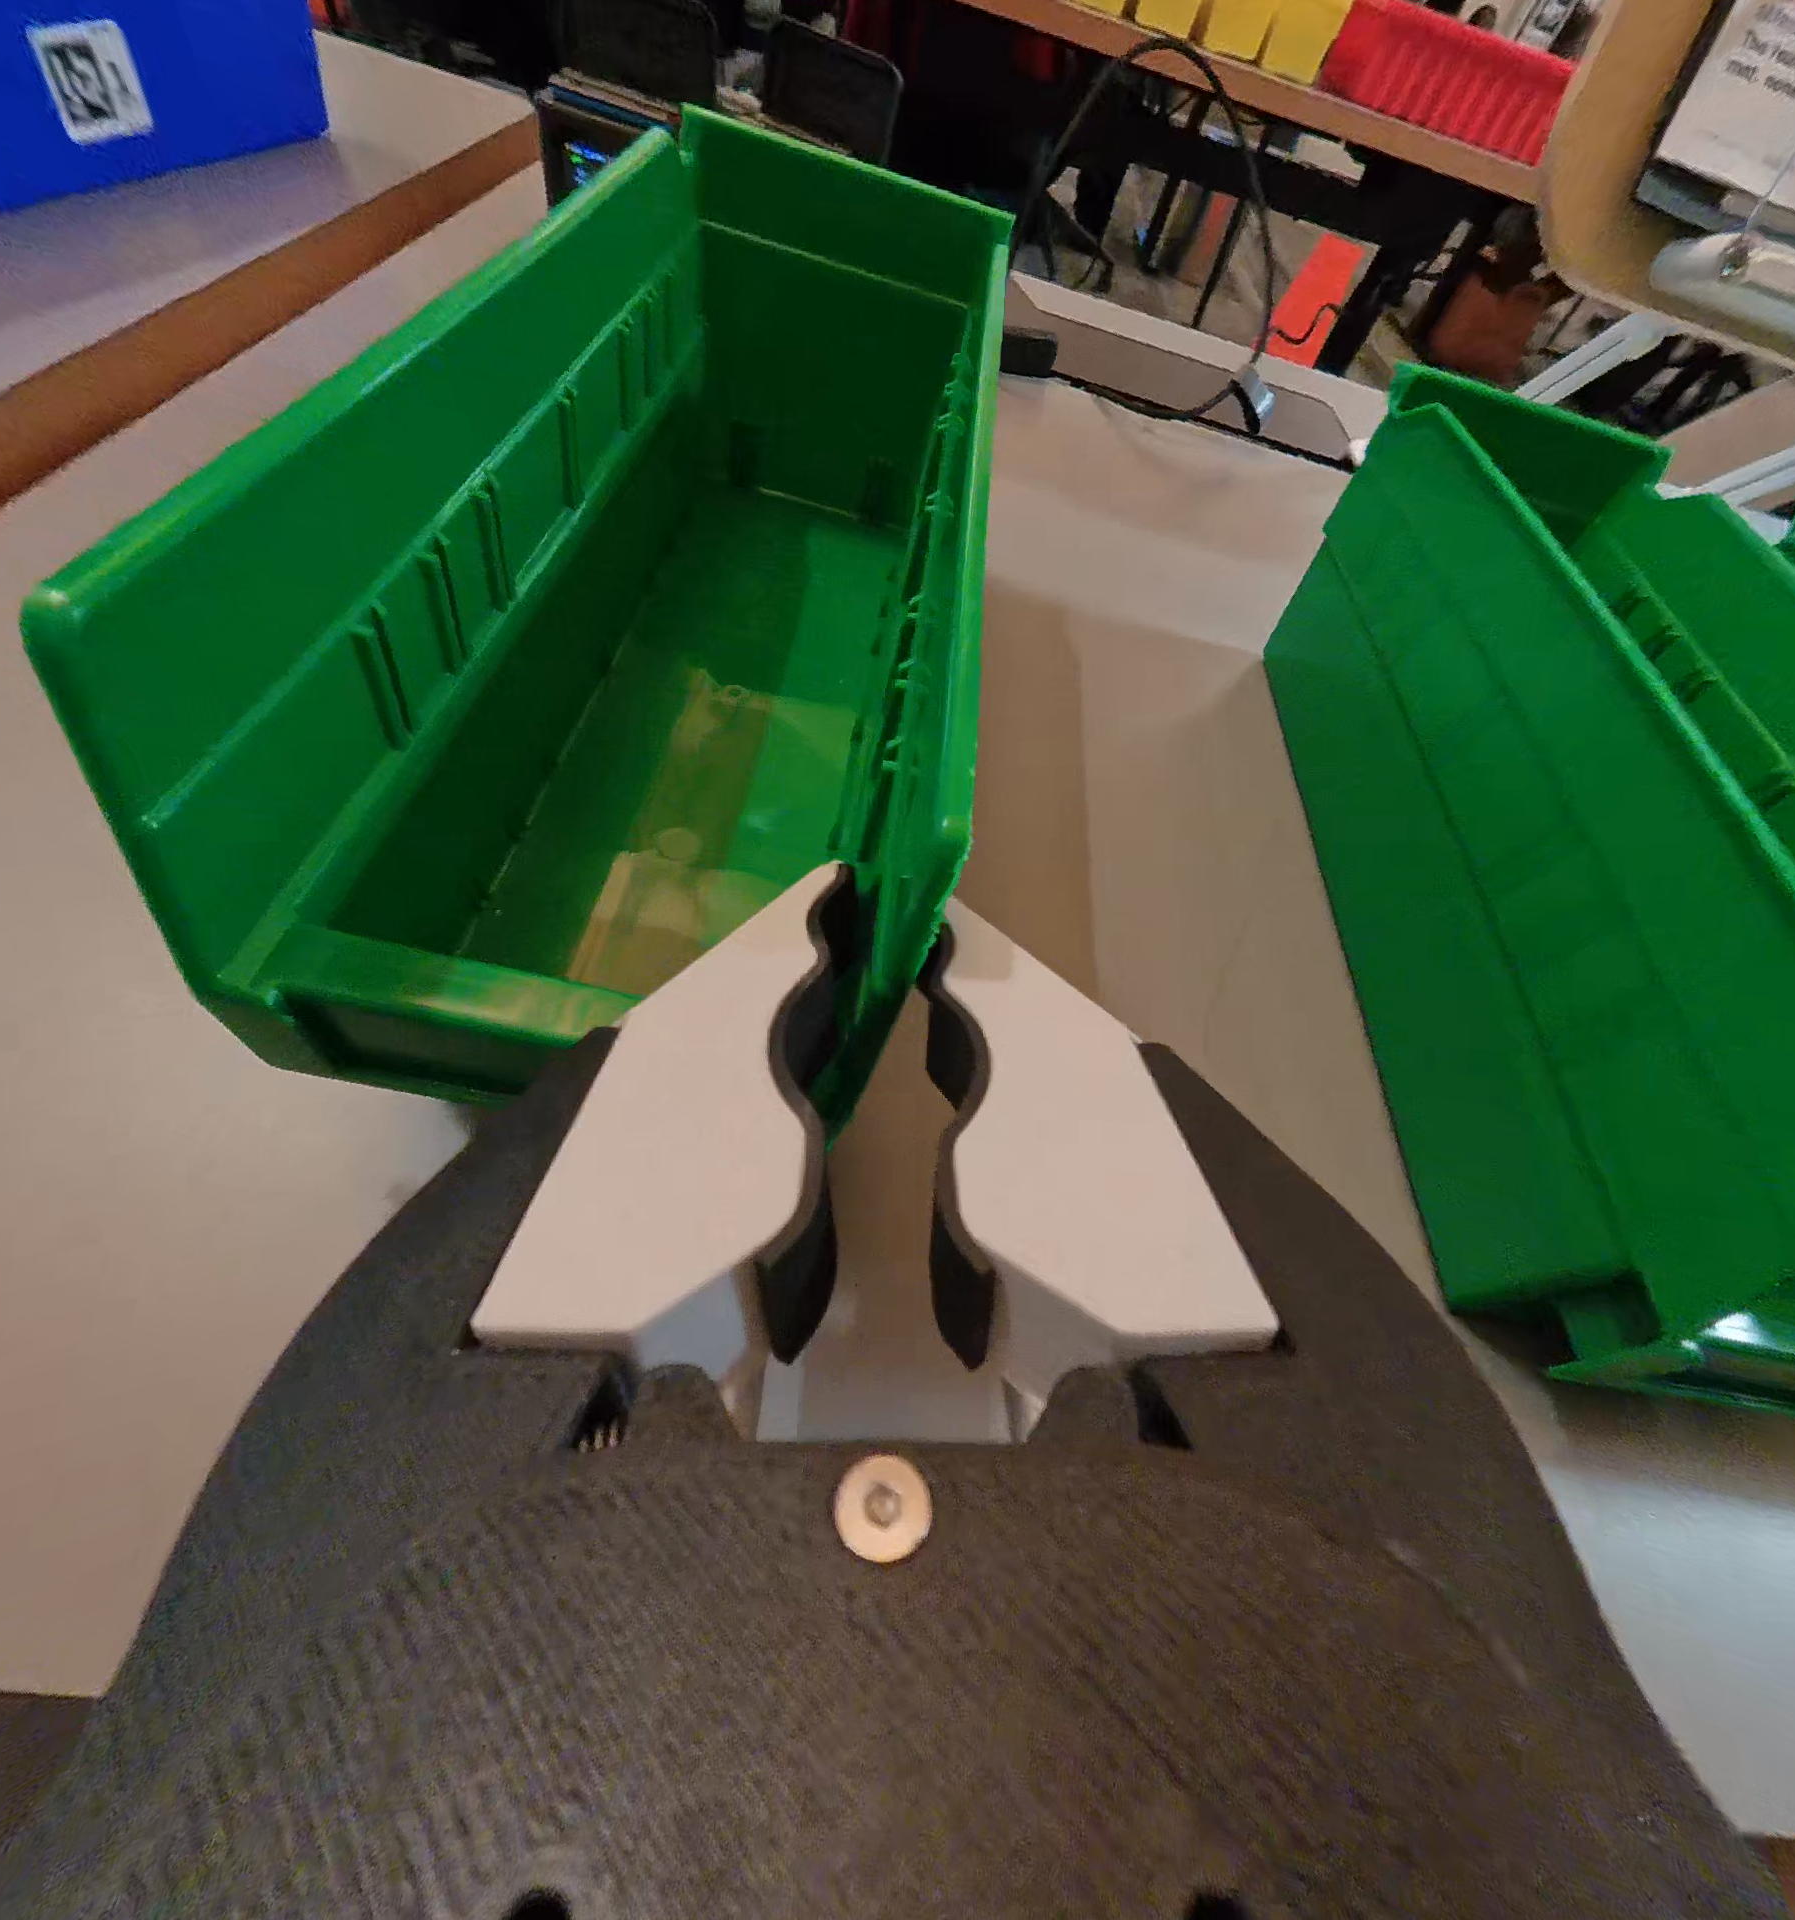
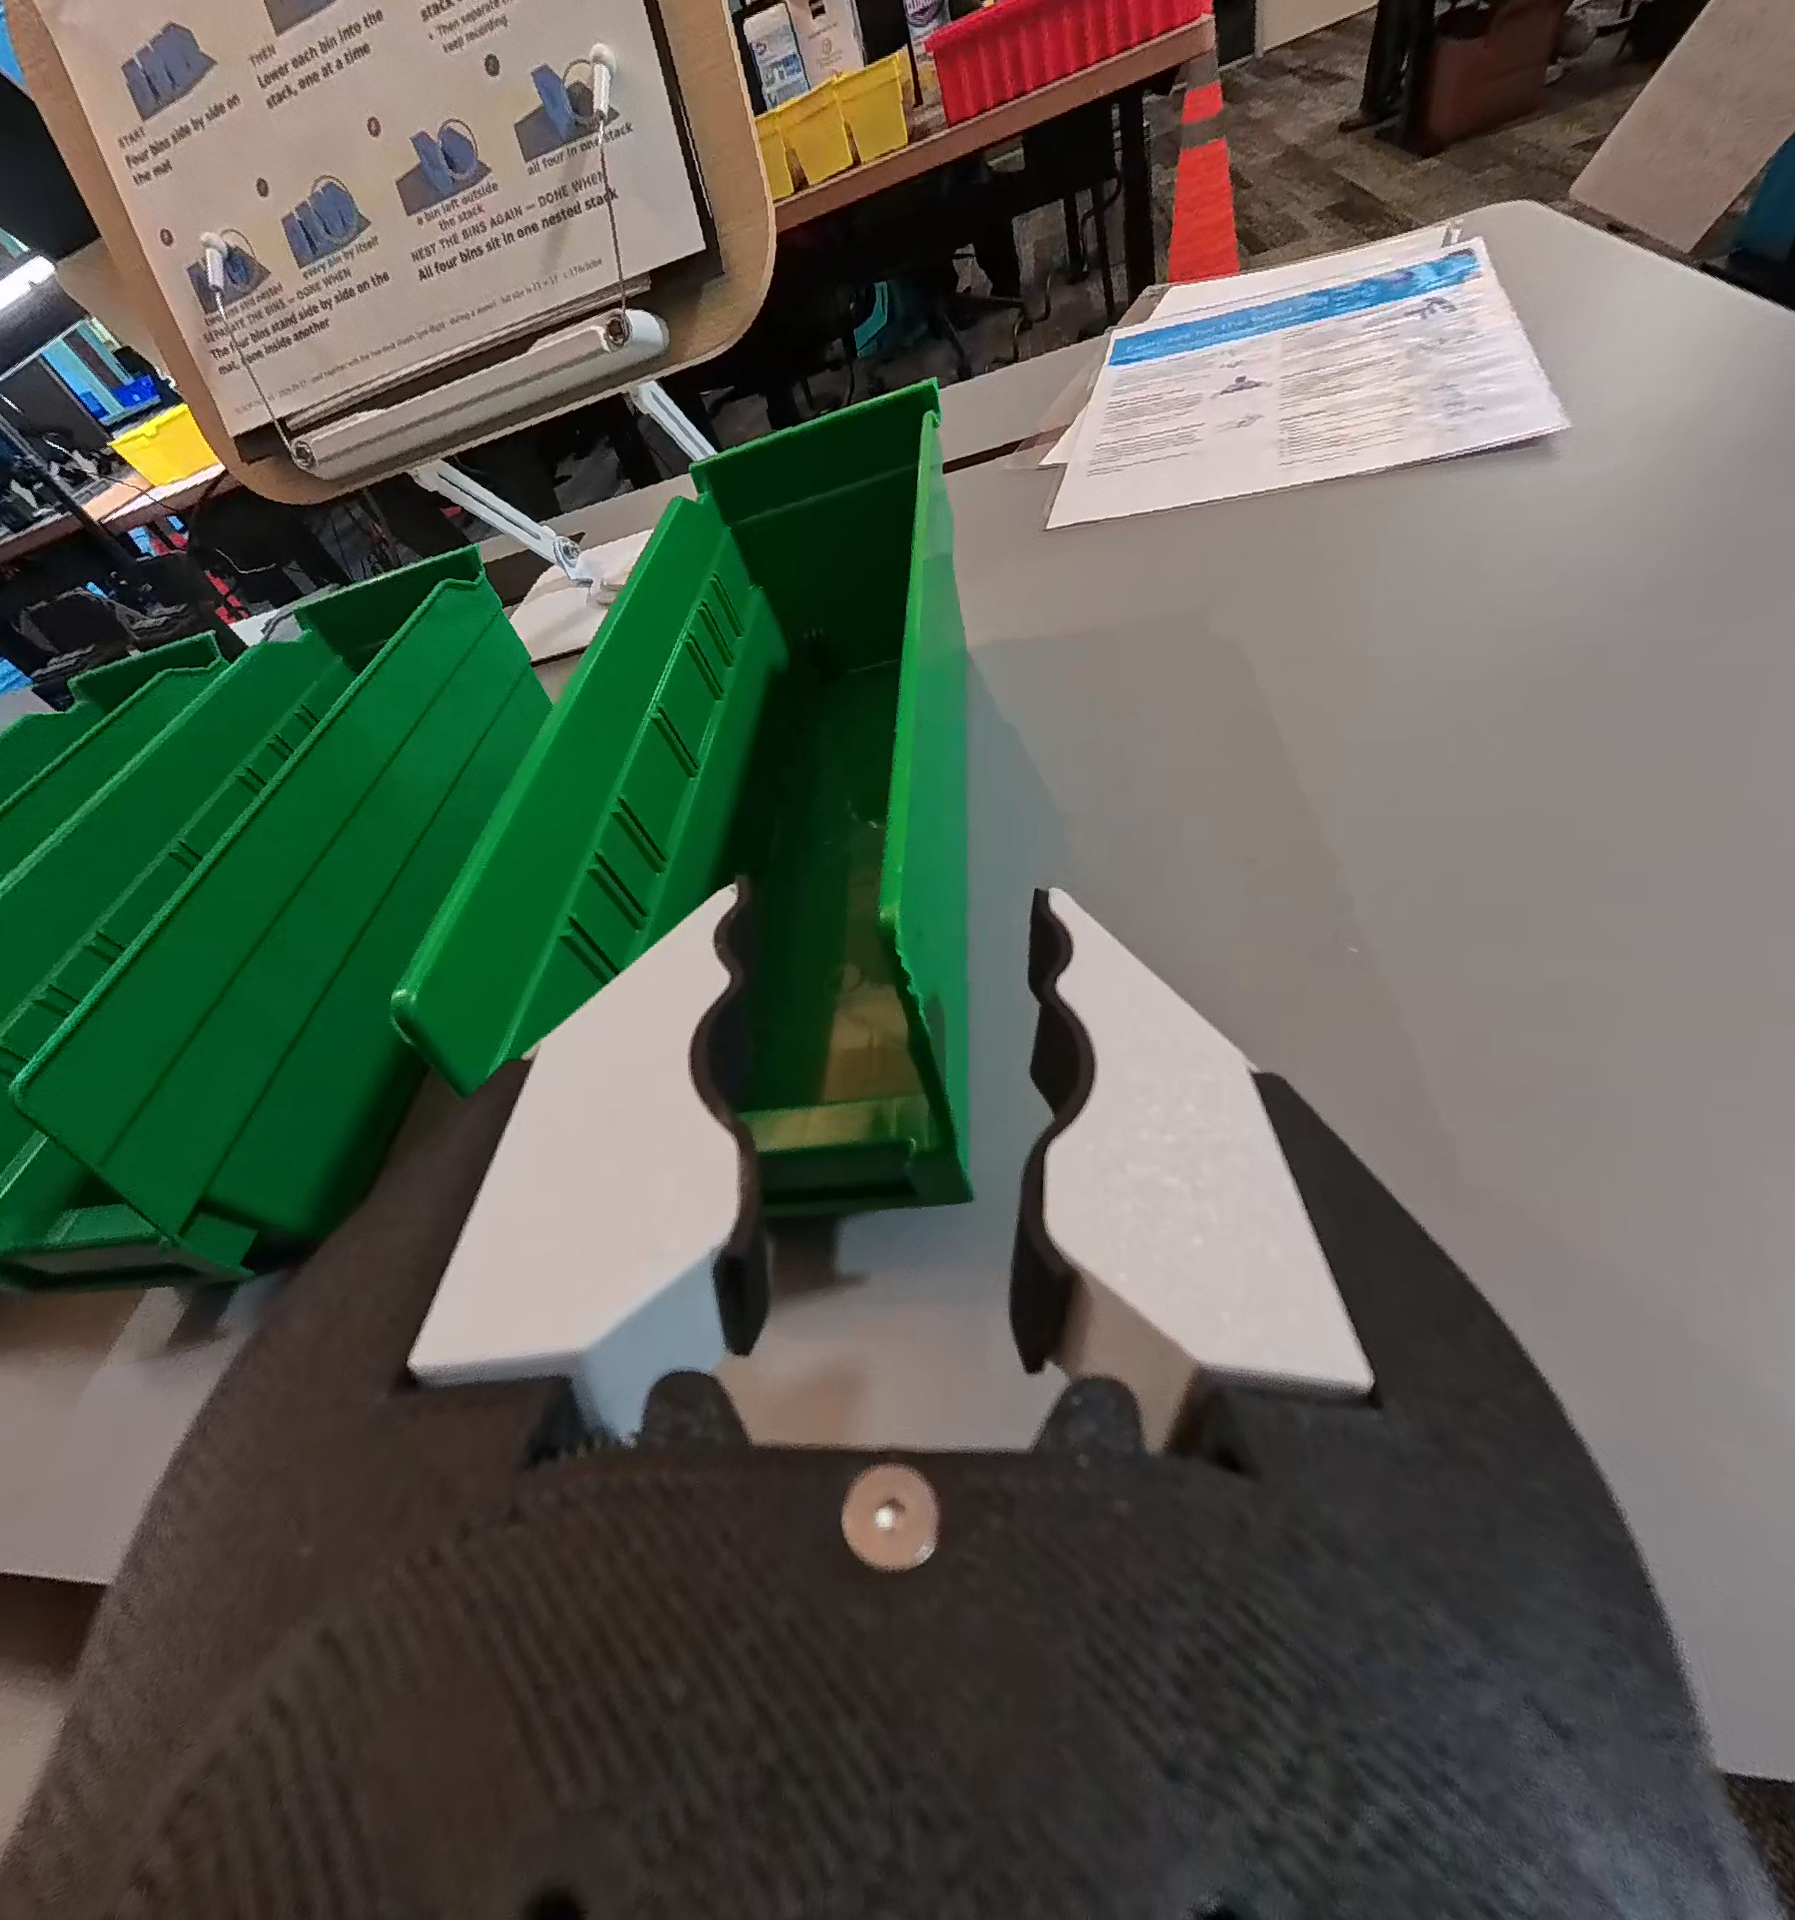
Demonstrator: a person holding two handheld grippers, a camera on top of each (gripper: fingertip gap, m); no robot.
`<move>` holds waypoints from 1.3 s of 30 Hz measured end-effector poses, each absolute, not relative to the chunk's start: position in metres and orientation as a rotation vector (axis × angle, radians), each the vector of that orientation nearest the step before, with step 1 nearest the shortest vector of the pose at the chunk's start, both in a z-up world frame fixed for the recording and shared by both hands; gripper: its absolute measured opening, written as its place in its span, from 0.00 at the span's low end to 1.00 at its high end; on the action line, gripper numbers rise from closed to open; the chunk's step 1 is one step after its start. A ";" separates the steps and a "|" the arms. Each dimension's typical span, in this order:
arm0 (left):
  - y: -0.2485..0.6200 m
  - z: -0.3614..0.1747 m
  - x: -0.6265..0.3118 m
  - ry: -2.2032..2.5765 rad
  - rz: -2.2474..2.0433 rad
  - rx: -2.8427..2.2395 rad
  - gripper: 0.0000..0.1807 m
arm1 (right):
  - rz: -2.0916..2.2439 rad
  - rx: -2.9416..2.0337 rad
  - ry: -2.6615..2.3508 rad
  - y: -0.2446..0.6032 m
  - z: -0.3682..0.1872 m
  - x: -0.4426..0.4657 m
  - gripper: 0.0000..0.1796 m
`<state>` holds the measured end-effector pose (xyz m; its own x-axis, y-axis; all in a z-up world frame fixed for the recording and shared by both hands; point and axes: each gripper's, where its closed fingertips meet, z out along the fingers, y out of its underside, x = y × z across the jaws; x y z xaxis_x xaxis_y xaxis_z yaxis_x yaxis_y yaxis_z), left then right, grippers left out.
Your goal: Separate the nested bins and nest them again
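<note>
Several long green bins are on a grey table (image 2: pixel 1392 831). My left gripper (image 1: pixel 888 935) is shut on the right side wall of one green bin (image 1: pixel 581 623), near its front corner; this bin looks tilted, with its front end off the table. A stack of nested green bins (image 1: pixel 1558 831) lies to its right. My right gripper (image 2: pixel 888 899) is open, and its fingers straddle the right wall of a single green bin (image 2: pixel 820 748) near its front end without touching it. The nested bins also show in the right wrist view (image 2: pixel 249 883), to the left of that bin.
A blue bin (image 1: pixel 93 94) sits on a raised surface at the far left. An instruction board (image 2: pixel 405 208) on an arm hangs over the table's back edge. Papers (image 2: pixel 1308 384) lie at the back right. An orange cone (image 2: pixel 1205 177) and a shelf of yellow and red bins stand beyond.
</note>
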<state>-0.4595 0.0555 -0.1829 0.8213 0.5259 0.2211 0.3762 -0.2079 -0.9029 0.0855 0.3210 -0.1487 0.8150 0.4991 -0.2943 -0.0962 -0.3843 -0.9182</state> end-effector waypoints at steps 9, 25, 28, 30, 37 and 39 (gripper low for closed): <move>0.052 -0.180 -0.449 -0.763 -0.091 -1.768 0.21 | 0.634 -1.822 -0.303 0.322 -0.140 0.089 0.30; 0.031 -0.108 -0.441 -0.626 0.301 -1.524 0.59 | 0.509 -1.970 -0.431 0.335 -0.178 0.079 0.09; 0.034 -0.101 -0.431 -0.536 0.356 -1.524 0.56 | 0.496 -1.986 -0.441 0.336 -0.181 0.076 0.02; 0.035 -0.101 -0.428 -0.506 0.395 -1.537 0.54 | 0.484 -1.985 -0.450 0.336 -0.181 0.076 0.02; 0.042 -0.128 -0.435 -0.547 0.327 -1.645 0.52 | 0.463 -1.983 -0.470 0.336 -0.181 0.076 0.01; 0.042 -0.131 -0.438 -0.562 0.320 -1.656 0.51 | 0.468 -1.984 -0.468 0.335 -0.181 0.075 0.01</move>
